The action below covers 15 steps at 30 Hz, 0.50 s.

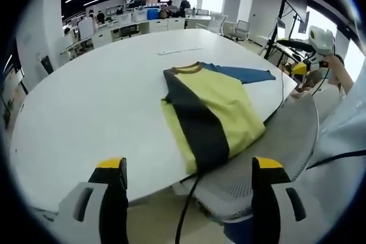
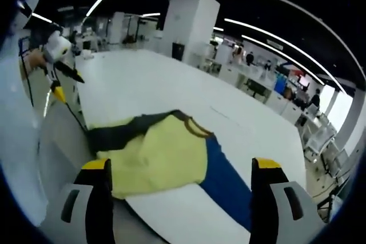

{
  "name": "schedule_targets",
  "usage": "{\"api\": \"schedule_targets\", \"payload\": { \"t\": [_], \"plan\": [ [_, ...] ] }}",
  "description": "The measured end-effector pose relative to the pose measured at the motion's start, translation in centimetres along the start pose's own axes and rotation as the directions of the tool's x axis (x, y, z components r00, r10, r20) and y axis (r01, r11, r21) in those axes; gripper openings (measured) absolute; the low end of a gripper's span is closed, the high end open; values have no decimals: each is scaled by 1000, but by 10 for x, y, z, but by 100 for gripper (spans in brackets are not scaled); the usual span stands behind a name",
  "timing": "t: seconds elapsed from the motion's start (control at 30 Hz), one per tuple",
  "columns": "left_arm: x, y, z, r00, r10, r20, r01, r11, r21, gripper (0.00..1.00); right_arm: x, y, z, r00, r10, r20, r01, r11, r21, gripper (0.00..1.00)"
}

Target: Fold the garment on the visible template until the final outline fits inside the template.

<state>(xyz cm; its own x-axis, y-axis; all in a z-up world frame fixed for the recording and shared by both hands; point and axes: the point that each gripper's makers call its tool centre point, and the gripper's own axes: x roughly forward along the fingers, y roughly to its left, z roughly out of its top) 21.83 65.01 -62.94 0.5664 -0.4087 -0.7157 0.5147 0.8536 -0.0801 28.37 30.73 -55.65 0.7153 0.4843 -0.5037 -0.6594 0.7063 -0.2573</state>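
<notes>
A yellow shirt (image 1: 220,107) with a dark panel (image 1: 194,118) and a blue sleeve (image 1: 243,74) lies partly folded on the white table (image 1: 97,95), at its near right edge. My left gripper (image 1: 189,167) hovers short of the table edge, its jaws wide apart with nothing held. From the other side, the same shirt (image 2: 163,155) lies with its blue sleeve (image 2: 226,181) stretched toward me. My right gripper (image 2: 181,165) is open above the shirt's near edge. Each gripper appears in the other's view: the right gripper (image 1: 317,41) and the left gripper (image 2: 57,47), both held off the table.
A grey mesh office chair (image 1: 280,141) stands against the table edge beside the shirt, with a black cable (image 1: 186,210) hanging down. A thin pale strip (image 1: 180,51) lies on the table beyond the shirt. Desks, chairs and people fill the far office (image 1: 154,15).
</notes>
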Motion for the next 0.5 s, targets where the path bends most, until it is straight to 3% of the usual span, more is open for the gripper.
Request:
{"api": "schedule_targets", "payload": {
  "t": [0.13, 0.2, 0.27, 0.37, 0.5],
  "plan": [
    [3, -5, -1, 1000, -23, -10, 23, 1000, 10, 79, -2, 2, -4, 1000, -5, -18, 5, 1000, -18, 100],
    [5, -8, -1, 999, -54, -5, 54, 998, 26, 68, -3, 2, -5, 1000, -9, -19, 9, 1000, -14, 100],
    [9, -12, -4, 996, -94, -9, 94, 995, -16, 58, -4, 3, -5, 1000, -10, -13, 10, 1000, 2, 100],
    [15, -12, -4, 995, -103, 8, 103, 994, -19, 60, -6, 4, -7, 1000, -9, -18, 9, 1000, -3, 100],
    [23, -17, -7, 989, -151, 4, 151, 988, -42, 47, -7, 7, -9, 1000, -8, -23, 8, 1000, -4, 100]
  ]
}}
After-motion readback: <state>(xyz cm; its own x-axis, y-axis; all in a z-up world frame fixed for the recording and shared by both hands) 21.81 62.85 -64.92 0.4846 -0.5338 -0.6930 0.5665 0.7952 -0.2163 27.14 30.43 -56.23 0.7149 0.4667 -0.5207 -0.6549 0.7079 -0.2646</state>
